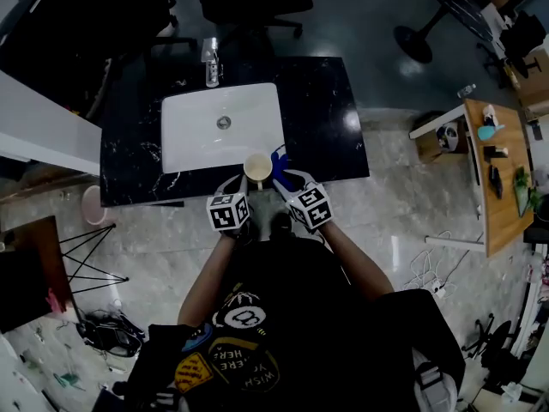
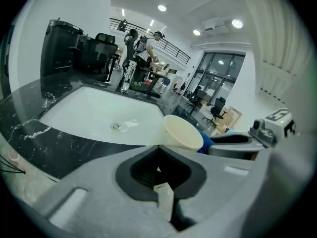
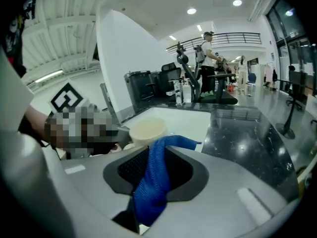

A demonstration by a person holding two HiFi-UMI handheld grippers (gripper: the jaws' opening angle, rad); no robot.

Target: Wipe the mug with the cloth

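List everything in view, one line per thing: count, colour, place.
mug: one, cream, at the sink's near right corner, held by the left gripper
cloth: one, blue, clamped in the right gripper, just right of the mug
sink: one, white, set in the counter
counter: one, black with white veins, in front of the person
bottle: one, pale, on the counter behind the sink
wooden table: one, light brown, far right, small items on it
left gripper: one, grey, jaws shut on the mug
right gripper: one, grey, jaws shut on the cloth
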